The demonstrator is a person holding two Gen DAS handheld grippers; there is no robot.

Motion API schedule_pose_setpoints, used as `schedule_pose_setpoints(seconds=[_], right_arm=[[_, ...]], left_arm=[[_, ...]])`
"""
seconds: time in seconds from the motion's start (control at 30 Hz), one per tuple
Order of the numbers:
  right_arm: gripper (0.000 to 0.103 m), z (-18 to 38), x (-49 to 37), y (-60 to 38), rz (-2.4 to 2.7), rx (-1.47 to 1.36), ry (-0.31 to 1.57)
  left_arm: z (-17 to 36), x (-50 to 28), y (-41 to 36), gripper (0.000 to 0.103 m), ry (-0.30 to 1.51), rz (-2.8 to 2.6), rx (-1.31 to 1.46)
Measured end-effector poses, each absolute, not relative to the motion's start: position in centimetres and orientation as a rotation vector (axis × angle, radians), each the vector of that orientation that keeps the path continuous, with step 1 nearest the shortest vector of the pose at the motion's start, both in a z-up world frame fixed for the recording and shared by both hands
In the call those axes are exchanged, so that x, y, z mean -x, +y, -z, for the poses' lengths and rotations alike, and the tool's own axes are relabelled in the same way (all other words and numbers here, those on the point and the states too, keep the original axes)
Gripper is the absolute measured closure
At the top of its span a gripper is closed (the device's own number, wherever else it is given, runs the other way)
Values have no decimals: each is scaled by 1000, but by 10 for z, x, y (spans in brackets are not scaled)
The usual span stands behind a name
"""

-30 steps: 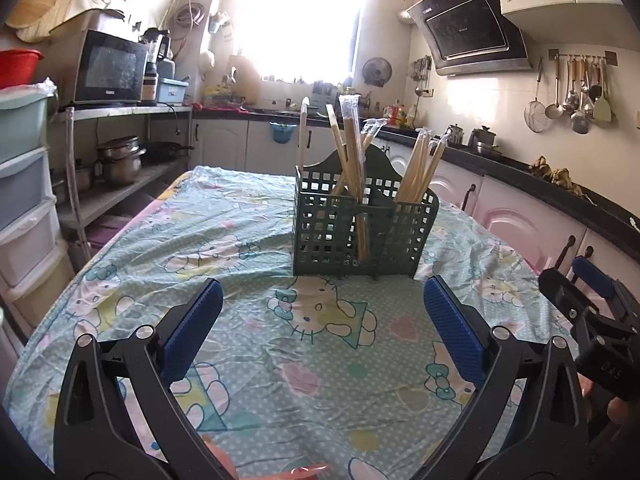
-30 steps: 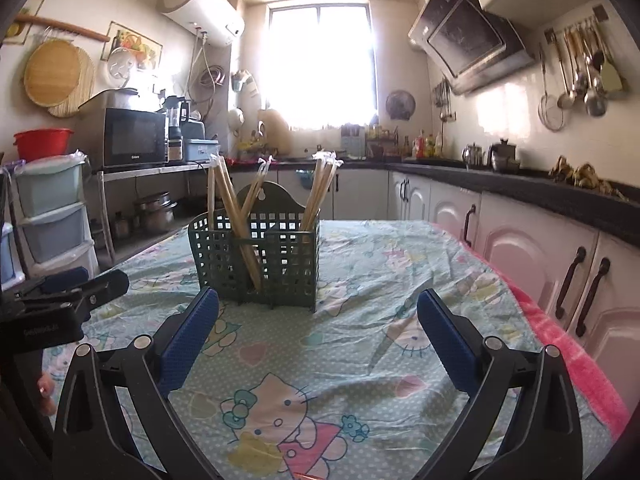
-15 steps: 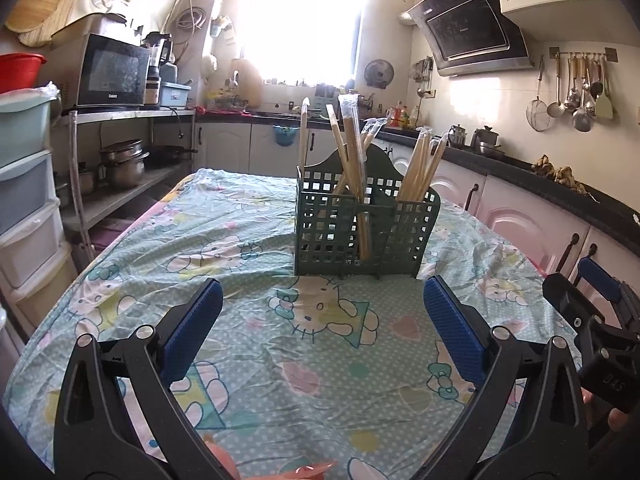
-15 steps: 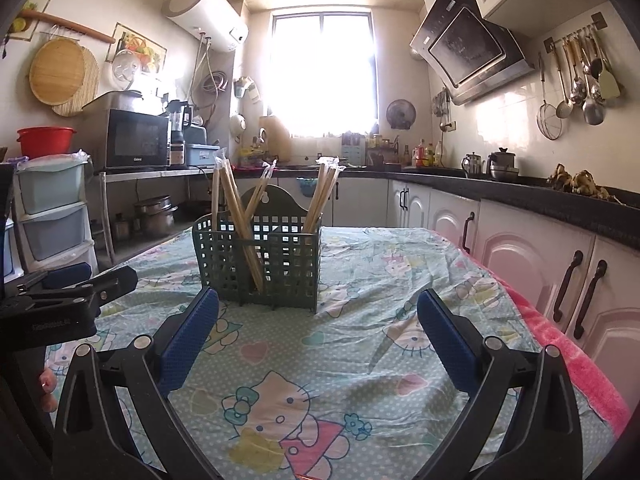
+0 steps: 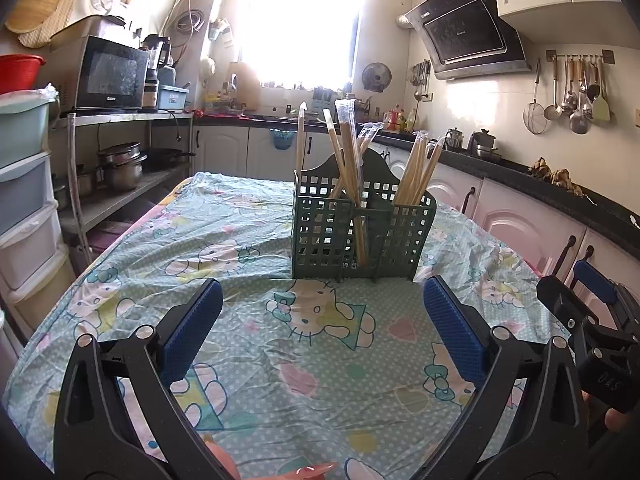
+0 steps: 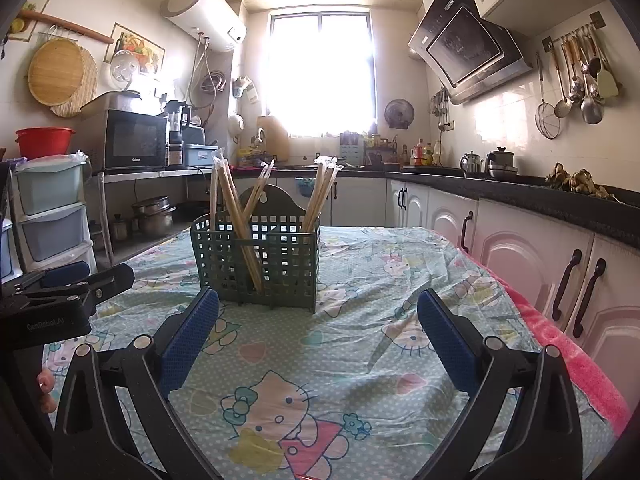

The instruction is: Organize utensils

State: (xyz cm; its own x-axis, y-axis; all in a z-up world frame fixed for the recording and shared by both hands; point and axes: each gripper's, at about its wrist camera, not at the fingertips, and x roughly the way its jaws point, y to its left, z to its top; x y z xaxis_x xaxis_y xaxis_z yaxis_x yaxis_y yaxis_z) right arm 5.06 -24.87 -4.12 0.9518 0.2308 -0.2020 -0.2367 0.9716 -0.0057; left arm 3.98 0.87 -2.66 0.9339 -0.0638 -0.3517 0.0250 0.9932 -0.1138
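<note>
On the table: a green caddy point(image 5: 362, 232) stands upright on a cartoon-print cloth point(image 5: 248, 248), near the middle, ahead of both grippers.
Caddy: a lattice-walled holder with an arched back panel and separate front compartments; in the right wrist view it shows at point(image 6: 258, 258).
Chopsticks: wrapped pairs point(image 5: 350, 168) lean out of the caddy's top in loose bunches, some to its left side, some to its right point(image 5: 420, 170); one pair slants down across the front wall. Which compartment each sits in cannot be told.
Left gripper point(image 5: 320, 328): jaws spread wide and holding nothing, blue pads point(image 5: 192, 330) above bare cloth, short of the caddy and apart from it.
Right gripper point(image 6: 316, 332): jaws likewise spread wide and holding nothing, pads point(image 6: 442, 342) over the cloth, just short of the caddy's base.
Each in the other's view: the right gripper shows at the right edge of the left wrist view point(image 5: 592, 332); the left gripper shows at the left edge of the right wrist view point(image 6: 60, 300).
Person: fingertips point(image 6: 46, 390) show at the left edge, under the left gripper's body.
Left of table: stacked plastic drawers point(image 6: 50, 208), a red bowl point(image 6: 44, 142) on top, a microwave point(image 6: 132, 140) on a shelf.
Right of table: white cabinets point(image 6: 520, 256) under a dark counter; ladles point(image 6: 576, 84) hang on the wall.
Far wall: a bright window point(image 6: 320, 76).
</note>
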Motion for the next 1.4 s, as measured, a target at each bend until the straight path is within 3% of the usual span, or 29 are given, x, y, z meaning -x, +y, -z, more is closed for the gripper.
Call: schedule_pose_setpoints(seconds=[1.4], right_arm=[[6,41,-50,-248,-241,28,198]], left_arm=[[25,-39,8,10,353,54,107]])
